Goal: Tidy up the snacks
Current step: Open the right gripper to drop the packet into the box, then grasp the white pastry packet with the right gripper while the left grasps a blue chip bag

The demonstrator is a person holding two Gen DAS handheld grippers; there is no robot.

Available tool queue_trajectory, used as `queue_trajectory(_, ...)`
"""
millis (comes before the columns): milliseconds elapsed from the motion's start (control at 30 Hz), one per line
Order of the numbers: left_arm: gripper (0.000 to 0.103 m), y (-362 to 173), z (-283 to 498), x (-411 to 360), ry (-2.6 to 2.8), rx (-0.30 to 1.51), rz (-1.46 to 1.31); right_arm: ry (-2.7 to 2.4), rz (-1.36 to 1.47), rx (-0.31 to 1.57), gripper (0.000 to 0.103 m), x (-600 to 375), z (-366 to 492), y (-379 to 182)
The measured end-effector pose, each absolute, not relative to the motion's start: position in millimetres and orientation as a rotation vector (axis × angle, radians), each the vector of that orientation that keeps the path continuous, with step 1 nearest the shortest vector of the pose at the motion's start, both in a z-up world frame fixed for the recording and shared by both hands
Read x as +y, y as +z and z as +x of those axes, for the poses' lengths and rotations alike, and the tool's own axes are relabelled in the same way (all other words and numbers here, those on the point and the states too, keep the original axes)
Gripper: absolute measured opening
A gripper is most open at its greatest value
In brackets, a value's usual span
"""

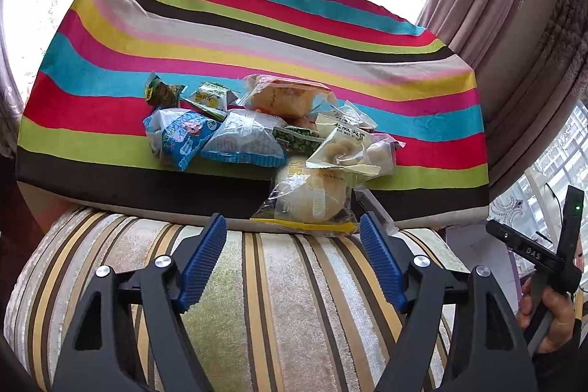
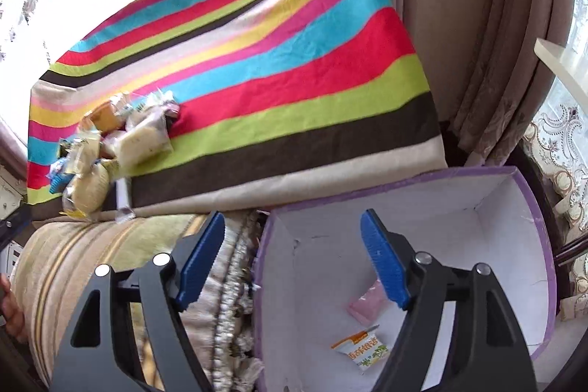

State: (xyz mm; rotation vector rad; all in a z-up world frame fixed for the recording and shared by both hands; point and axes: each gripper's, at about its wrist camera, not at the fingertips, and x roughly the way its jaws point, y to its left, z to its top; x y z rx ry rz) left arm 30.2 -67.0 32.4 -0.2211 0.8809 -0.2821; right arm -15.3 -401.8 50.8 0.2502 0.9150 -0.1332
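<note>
A pile of wrapped snacks (image 1: 257, 131) lies on a bright striped cloth (image 1: 257, 24); it also shows in the right wrist view (image 2: 121, 138). A clear bag with a pale bun (image 1: 312, 201) hangs over the cloth's near edge. My left gripper (image 1: 292, 258) is open and empty, just short of that bag. My right gripper (image 2: 292, 258) is open and empty above a purple-rimmed white box (image 2: 441, 201). In the box lie a pink packet (image 2: 365, 304) and a white and orange snack packet (image 2: 362, 349).
A striped padded armrest (image 1: 279, 300) runs under the left gripper and left of the box (image 2: 92, 256). Heavy curtains (image 1: 514, 43) hang at the right. The right-hand gripper's body (image 1: 540, 256) shows at the right edge of the left wrist view.
</note>
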Motion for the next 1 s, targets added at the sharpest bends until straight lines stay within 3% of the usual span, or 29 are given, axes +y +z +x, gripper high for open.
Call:
queue_trajectory(233,0.07,28.6,39.0,-37.9,-0.215,0.869,-0.305,-0.014,0.325,0.849,0.077,-344.9,5.4,75.5)
queue_trajectory(533,0.07,17.6,58.8,4.1,-0.139,0.873,-0.415,0.071,0.338,0.874,0.077,-260.6,51.0,64.3)
queue_trajectory(1000,0.07,-1.7,89.1,29.1,-0.1,0.906,-0.526,0.038,0.328,0.918,0.077,-211.3,110.2,44.2)
